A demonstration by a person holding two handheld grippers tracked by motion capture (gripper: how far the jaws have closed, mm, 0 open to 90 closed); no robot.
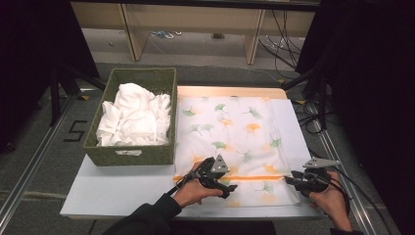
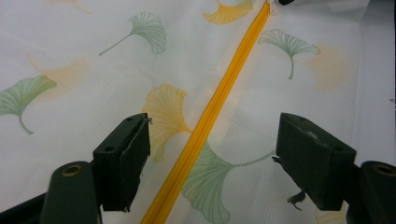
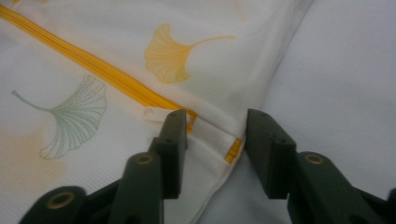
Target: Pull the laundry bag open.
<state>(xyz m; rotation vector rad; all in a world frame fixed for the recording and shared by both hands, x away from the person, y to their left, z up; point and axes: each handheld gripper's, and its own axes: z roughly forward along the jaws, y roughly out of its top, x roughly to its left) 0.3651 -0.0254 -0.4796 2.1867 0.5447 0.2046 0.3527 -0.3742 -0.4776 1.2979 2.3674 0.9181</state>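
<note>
Item 1, laundry bag [image 1: 230, 132]: white mesh printed with green and orange ginkgo leaves. I see it lying flat on the white table [image 1: 117, 193], just right of the basket, its near edge toward me.

Item 2, yellow zipper [image 1: 254, 177]: runs across the bag close to its near edge. In the left gripper view it passes diagonally over the fabric [image 2: 212, 116]; in the right gripper view it ends under a white flap at the bag's corner [image 3: 107, 70].

Item 3, left gripper [image 1: 226, 187]: in my left hand [image 1: 195, 192], over the left half of the zipper. Its jaws stand well apart, one on each side of the zipper line, with nothing clamped between them.

Item 4, right gripper [image 1: 291, 180]: in my right hand [image 1: 333, 198], at the bag's near right corner. Its jaws straddle the zipper end and the corner fabric. A gap shows on both sides; whether the pads press the cloth I cannot tell.

Item 5, woven green basket [image 1: 132, 154]: stands at the table's left, touching the bag's edge or just beside it.

Item 6, white cloth [image 1: 134, 117]: crumpled and piled inside the basket.
</note>
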